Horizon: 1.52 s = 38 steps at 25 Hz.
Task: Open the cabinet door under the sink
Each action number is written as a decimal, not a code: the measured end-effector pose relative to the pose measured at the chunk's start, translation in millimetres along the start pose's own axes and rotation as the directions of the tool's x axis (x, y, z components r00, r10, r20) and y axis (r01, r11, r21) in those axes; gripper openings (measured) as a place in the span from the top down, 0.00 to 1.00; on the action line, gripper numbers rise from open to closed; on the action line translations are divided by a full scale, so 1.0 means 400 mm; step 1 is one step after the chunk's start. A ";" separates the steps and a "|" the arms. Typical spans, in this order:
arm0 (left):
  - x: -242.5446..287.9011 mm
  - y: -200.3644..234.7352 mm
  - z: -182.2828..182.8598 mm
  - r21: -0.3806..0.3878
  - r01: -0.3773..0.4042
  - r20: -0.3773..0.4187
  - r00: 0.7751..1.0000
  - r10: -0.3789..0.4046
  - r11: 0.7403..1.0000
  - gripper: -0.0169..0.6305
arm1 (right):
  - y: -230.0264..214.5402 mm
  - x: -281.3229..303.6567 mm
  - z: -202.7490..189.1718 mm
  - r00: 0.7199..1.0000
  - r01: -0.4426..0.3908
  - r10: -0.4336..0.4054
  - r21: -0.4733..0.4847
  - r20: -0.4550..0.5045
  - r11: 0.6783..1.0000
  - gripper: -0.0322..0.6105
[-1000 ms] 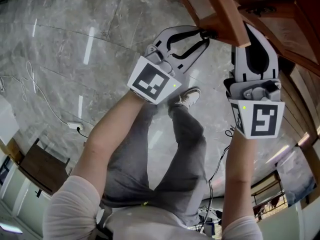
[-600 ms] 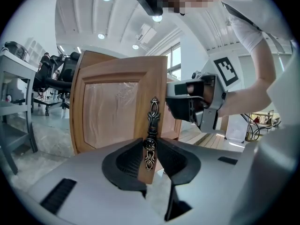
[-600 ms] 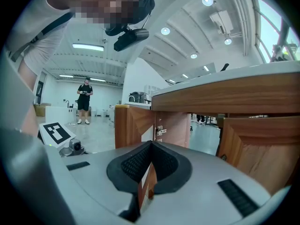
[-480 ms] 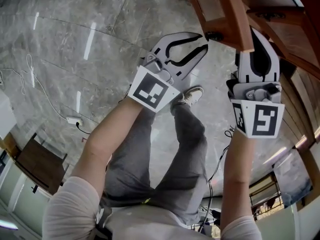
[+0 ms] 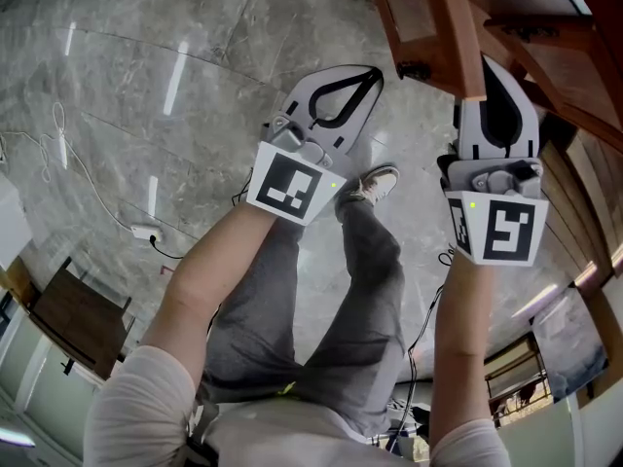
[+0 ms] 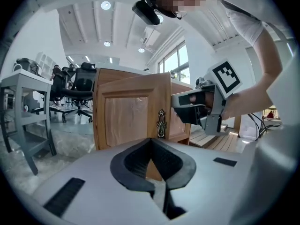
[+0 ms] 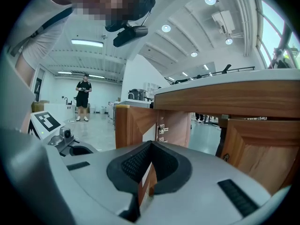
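The wooden cabinet door [image 5: 428,13] stands open, seen edge-on from the head view. In the left gripper view its panel [image 6: 126,118] faces me, with a dark ornate handle [image 6: 161,123] near its right edge. My left gripper [image 5: 370,74] hangs just left of the handle [image 5: 414,69]; its jaws are closing and meet with nothing between them [image 6: 151,142]. My right gripper [image 5: 494,66] is shut on the door's free edge, a strip of wood [image 7: 149,179] showing between its pads [image 7: 133,165].
The counter [image 7: 220,95] runs above the open cabinet [image 7: 176,125]; a second closed door [image 7: 262,149] is at the right. My legs and a shoe [image 5: 370,188] are below. Cables [image 5: 88,197] lie on the marble floor. Office chairs [image 6: 77,93] and a grey table [image 6: 23,86] stand at the left.
My left gripper had open jaws at the door handle; it has drawn back to the left and its jaws have shut empty. The right gripper stays on the door's edge.
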<state>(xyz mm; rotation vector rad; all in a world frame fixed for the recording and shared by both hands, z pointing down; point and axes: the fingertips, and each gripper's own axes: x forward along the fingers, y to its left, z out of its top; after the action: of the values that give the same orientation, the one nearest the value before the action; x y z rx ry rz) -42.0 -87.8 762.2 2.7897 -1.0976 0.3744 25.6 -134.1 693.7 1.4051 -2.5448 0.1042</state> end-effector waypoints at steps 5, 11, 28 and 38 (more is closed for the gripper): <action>-0.038 0.033 0.033 -0.001 -0.029 0.013 0.999 0.029 1.000 0.95 | 0.053 0.010 0.007 1.000 -0.021 0.021 0.009 -0.009 1.000 0.90; -0.088 0.071 0.041 -0.031 -0.083 0.009 0.996 0.083 0.996 0.95 | 0.092 0.029 0.019 1.000 -0.020 0.020 0.029 -0.004 0.999 0.90; -0.220 0.152 0.053 -0.056 -0.173 0.003 0.985 0.173 0.983 0.95 | 0.236 0.091 0.054 0.998 -0.057 0.057 0.009 -0.019 0.998 0.90; -0.300 0.236 0.059 -0.068 -0.232 0.002 0.972 0.233 0.970 0.95 | 0.363 0.177 0.097 0.988 -0.152 0.152 -0.002 -0.012 0.988 0.90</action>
<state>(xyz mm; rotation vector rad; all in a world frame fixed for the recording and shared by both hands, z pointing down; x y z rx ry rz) -187.1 -83.0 708.9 2.6135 -1.4176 0.3382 -139.4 -121.3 679.9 1.2040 -2.6386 0.1345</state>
